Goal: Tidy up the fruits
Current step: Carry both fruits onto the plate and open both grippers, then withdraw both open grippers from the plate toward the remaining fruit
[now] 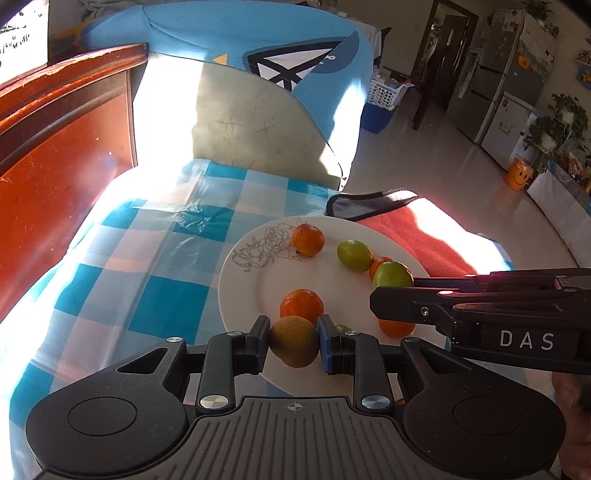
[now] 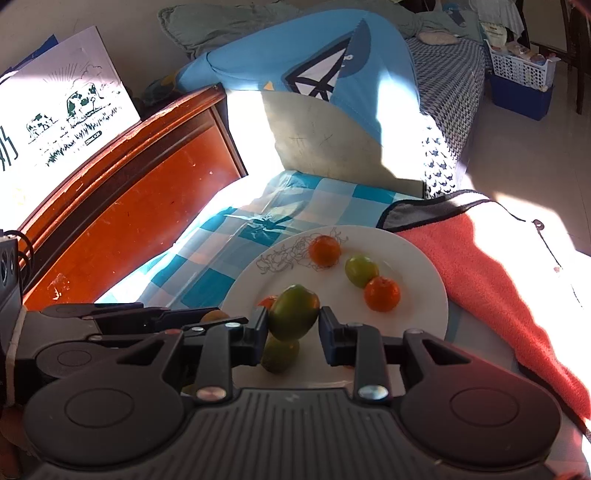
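A: Where are the fruits?

B: Most sit on the white plate [image 1: 266,291], which rests on a blue checked cloth [image 1: 155,266]. At the plate's twelve o'clock lies an orange [image 1: 308,239]; toward two o'clock a green fruit [image 1: 354,255] sits apart from it, with a second orange [image 2: 382,294] touching that green one.

A: And the claws?

B: The left claw [image 1: 293,345] is pinched nearly closed on a yellow-brown fruit [image 1: 294,341], over the plate's six o'clock edge. Another orange [image 1: 301,305] lies just beyond it. The right claw [image 2: 293,334] is likewise clamped on a green fruit with an orange blush [image 2: 293,312], held above a duller green fruit [image 2: 280,354] on the plate.

A: How do the two stand to each other?

B: Close, side by side; from the left camera the right claw reaches in from three o'clock.

A: Around the plate?

B: A red towel [image 2: 491,280] at three o'clock, a wooden board [image 2: 122,218] at nine, a blue cushion [image 1: 236,33] at twelve.
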Demonstrator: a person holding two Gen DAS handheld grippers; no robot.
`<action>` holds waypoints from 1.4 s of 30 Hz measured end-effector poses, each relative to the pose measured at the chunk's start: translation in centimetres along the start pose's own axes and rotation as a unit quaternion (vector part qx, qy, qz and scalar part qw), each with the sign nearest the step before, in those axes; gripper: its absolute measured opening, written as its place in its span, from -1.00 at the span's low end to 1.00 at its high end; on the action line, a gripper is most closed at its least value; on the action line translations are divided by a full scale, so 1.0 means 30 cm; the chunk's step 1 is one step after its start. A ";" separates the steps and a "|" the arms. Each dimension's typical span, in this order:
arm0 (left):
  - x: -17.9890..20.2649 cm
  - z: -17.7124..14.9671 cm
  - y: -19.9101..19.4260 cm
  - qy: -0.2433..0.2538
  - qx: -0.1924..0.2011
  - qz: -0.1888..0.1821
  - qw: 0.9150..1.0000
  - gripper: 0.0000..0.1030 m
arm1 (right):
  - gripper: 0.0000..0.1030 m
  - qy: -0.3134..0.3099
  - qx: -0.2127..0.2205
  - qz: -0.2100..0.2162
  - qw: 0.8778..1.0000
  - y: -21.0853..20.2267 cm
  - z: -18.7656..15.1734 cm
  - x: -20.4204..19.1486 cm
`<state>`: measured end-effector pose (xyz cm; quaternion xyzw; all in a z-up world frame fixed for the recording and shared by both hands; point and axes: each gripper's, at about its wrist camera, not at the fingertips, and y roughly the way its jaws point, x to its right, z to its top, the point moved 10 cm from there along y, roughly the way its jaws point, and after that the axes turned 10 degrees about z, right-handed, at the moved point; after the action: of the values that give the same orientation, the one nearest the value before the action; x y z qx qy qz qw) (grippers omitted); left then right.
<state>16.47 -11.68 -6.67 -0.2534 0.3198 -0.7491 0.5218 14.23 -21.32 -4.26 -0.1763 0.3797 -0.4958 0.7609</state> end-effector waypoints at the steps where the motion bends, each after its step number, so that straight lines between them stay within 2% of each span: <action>1: 0.001 -0.002 0.009 0.001 -0.002 0.001 1.000 -0.52 | -0.42 -0.001 -0.002 -0.001 1.000 0.009 0.000 0.006; 8: -0.004 -0.012 0.057 -0.004 -0.014 0.003 1.000 -0.51 | -0.42 0.005 -0.012 -0.006 1.000 0.061 0.005 0.041; 15: 0.003 0.002 0.054 -0.008 -0.005 0.003 1.000 -0.45 | -0.38 0.032 -0.016 -0.010 0.999 0.091 -0.001 0.079; 17: 0.001 0.010 0.042 -0.009 -0.002 0.007 1.000 -0.30 | -0.36 0.036 -0.010 -0.009 0.999 0.084 0.005 0.079; 18: -0.001 0.014 0.036 -0.010 0.000 0.011 1.000 -0.10 | -0.36 0.036 -0.008 -0.008 0.999 0.079 0.008 0.077; 19: -0.003 0.020 0.025 -0.009 0.005 0.013 1.000 0.00 | -0.35 0.036 -0.006 -0.007 0.999 0.074 0.012 0.074; 21: -0.004 0.030 0.008 -0.004 0.008 0.017 1.000 0.07 | -0.34 0.036 -0.002 -0.002 0.999 0.065 0.020 0.064; 22: -0.006 0.035 -0.001 -0.002 0.007 0.019 1.000 0.22 | -0.32 0.033 -0.002 -0.001 0.999 0.060 0.022 0.057; 25: -0.017 0.039 -0.034 0.006 0.005 0.033 0.999 0.43 | -0.28 0.023 0.002 0.000 1.000 0.038 0.027 0.037; 31: -0.072 0.005 -0.084 0.011 -0.011 0.059 0.998 0.49 | -0.23 0.006 0.002 -0.001 1.000 -0.021 0.012 -0.002; 35: -0.116 -0.025 -0.123 0.015 -0.013 0.079 0.997 0.50 | -0.11 0.011 0.005 -0.005 1.000 -0.062 -0.008 -0.012; 42: -0.190 -0.071 -0.194 -0.015 -0.017 0.082 0.996 0.61 | -0.08 0.038 -0.001 -0.013 0.999 -0.121 -0.071 -0.013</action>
<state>13.22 -4.37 -4.04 -0.2460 0.3441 -0.6945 0.5820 10.29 -22.38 -3.14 -0.1629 0.4066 -0.5112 0.7395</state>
